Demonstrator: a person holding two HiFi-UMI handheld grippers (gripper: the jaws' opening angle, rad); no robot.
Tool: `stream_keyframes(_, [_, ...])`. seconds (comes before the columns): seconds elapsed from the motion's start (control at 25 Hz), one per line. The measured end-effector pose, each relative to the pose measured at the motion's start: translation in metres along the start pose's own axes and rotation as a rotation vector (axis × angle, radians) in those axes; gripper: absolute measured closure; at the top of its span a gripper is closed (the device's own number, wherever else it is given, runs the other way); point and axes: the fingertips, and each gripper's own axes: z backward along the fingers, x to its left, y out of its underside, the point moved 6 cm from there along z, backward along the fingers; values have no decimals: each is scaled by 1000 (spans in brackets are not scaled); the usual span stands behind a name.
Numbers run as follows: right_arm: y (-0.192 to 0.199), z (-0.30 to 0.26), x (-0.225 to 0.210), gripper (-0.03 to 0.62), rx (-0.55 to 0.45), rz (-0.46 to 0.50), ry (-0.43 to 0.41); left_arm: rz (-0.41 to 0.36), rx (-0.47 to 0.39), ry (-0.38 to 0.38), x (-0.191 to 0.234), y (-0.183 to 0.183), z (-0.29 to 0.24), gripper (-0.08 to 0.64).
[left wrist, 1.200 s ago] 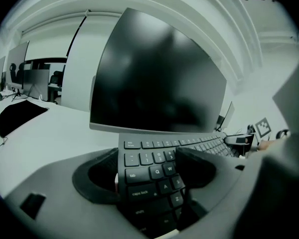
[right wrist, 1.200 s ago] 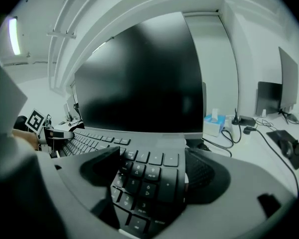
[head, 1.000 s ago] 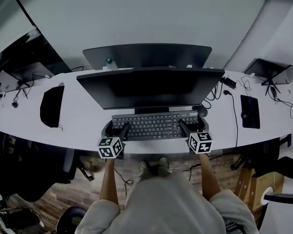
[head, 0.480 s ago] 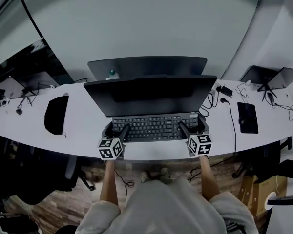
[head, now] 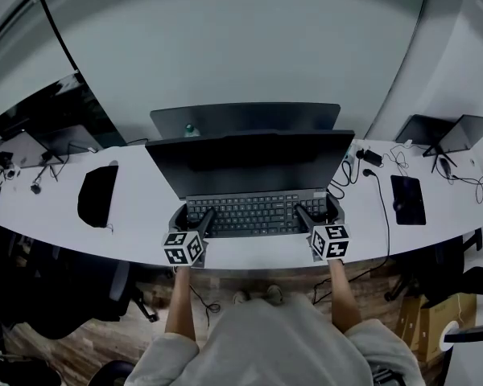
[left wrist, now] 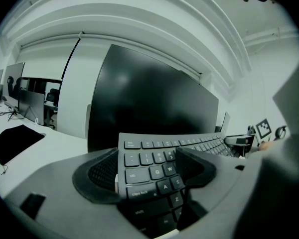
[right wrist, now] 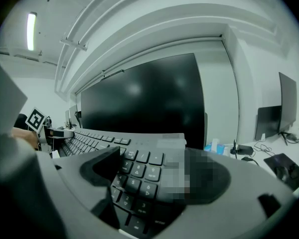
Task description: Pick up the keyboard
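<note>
The person is holding the keyboard (head: pixel 258 214) with both grippers, one at each end. The keyboard is sitting by the near edge of the white desk (head: pixel 141 219), in the middle, just in front of the big dark monitor (head: pixel 249 163).

The left gripper (head: pixel 191 216) is squeezing the left end of the keyboard (left wrist: pixel 154 159). Its jaws are a bit apart, with one jaw lying on the keys and the other hugging the outer edge.

The right gripper (head: pixel 318 212) is squeezing the right end (right wrist: pixel 139 171) in the same way, with the number keys sitting between its jaws.

A black pad (head: pixel 97 195) is lying toward the left end of the desk. Some cables (head: pixel 380 179) are running across the right part.
</note>
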Motion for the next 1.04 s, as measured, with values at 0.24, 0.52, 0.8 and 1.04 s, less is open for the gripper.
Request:
stream_keyframes(0.24, [-1, 2, 2, 196, -3, 3, 3, -1, -3, 4, 0, -1, 2, 227])
stream_keyframes(0.52, [2, 3, 2, 196, 2, 3, 4, 6, 2, 5, 0, 2, 3, 227])
stream_keyframes(0.8, [4, 6, 4, 198, 2, 4, 6, 7, 9, 6, 0, 4, 4, 227])
stream_keyframes(1.04, [8, 4, 6, 198, 13, 7, 1, 17, 19, 0, 2, 10, 6, 227])
